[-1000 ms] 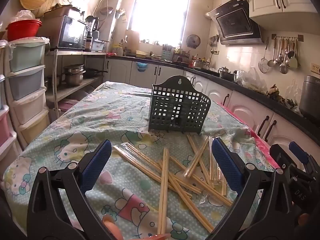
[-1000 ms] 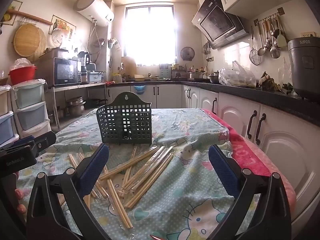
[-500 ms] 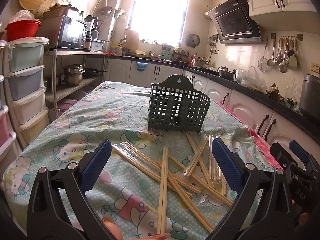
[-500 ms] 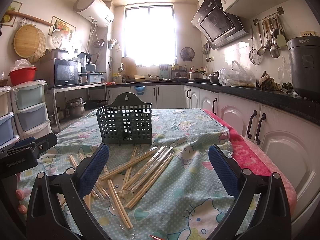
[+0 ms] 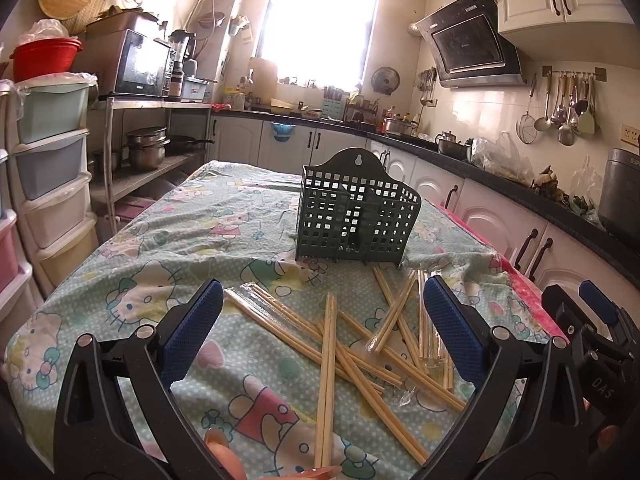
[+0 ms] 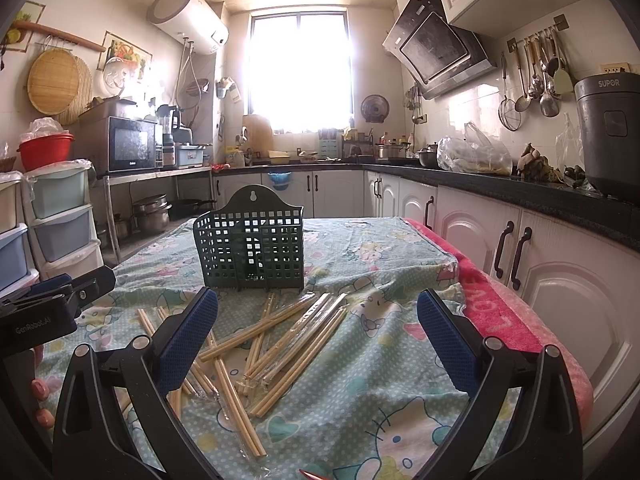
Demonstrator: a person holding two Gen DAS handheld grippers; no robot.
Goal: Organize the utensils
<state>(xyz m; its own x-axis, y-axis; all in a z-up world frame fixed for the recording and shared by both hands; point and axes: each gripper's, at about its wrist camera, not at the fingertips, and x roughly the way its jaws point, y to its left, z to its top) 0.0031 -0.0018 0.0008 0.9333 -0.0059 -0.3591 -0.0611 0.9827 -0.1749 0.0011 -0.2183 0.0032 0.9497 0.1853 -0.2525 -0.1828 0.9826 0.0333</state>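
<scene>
A dark green perforated utensil basket (image 5: 356, 220) (image 6: 252, 244) stands upright in the middle of the table. In front of it lie several wooden chopsticks (image 5: 352, 344) (image 6: 280, 328) scattered in a loose pile, some in clear plastic sleeves. My left gripper (image 5: 320, 320) hovers wide open above the near end of the pile, nothing between its blue pads. My right gripper (image 6: 318, 324) is also wide open over the pile and holds nothing. Each gripper shows at the edge of the other's view: the right gripper (image 5: 592, 328), the left gripper (image 6: 52, 300).
The table wears a cartoon-cat cloth (image 5: 168, 248) with a pink towel (image 6: 500, 312) along its right edge. White cabinets with a dark counter (image 6: 520, 196) run along the right. Plastic drawers (image 5: 52, 168) and a metal shelf stand at the left.
Both views have barely shifted; the grippers stay open and the chopsticks and basket have not moved.
</scene>
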